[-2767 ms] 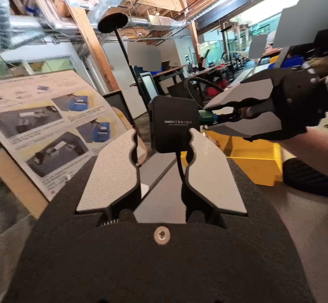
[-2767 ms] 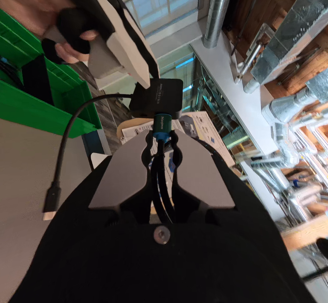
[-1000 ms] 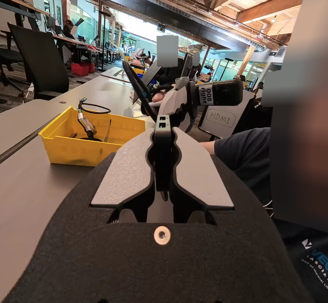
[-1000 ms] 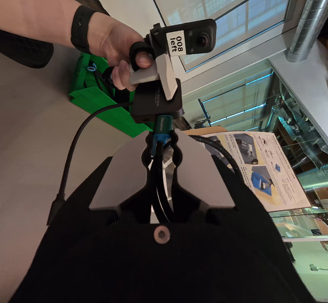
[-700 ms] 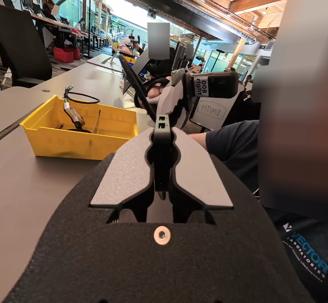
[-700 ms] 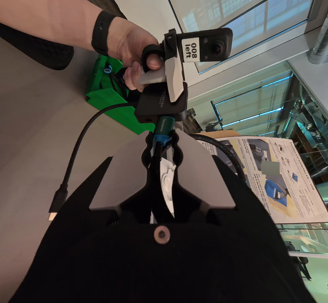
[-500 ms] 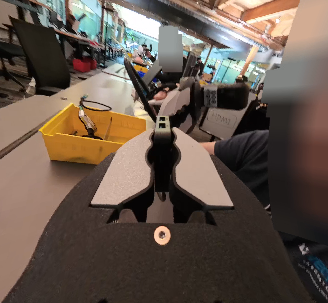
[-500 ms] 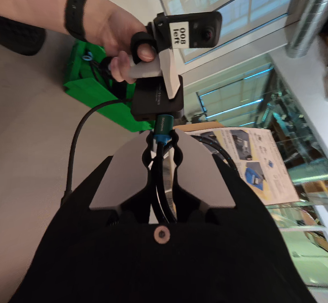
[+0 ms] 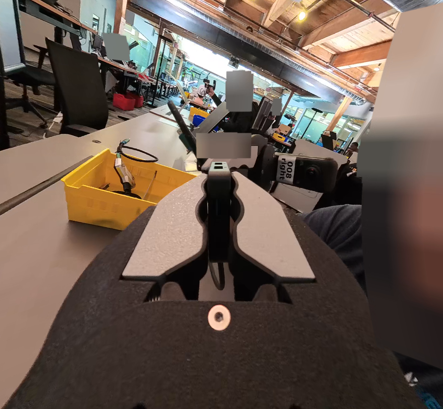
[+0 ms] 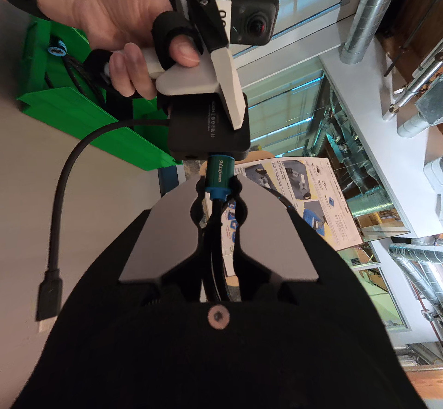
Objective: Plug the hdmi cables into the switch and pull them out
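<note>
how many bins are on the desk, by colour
Yellow plastic bin: 1
Green plastic bin: 1
Total: 2

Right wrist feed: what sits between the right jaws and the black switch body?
Only the green HDMI plug: the right gripper clamps its blue collar, and its front end meets the switch edge. Nothing else in that stretch.

Left gripper (image 9: 218, 179) jaws clamped on black switch (image 9: 218, 208); yellow bin (image 9: 115, 196) left.
</note>
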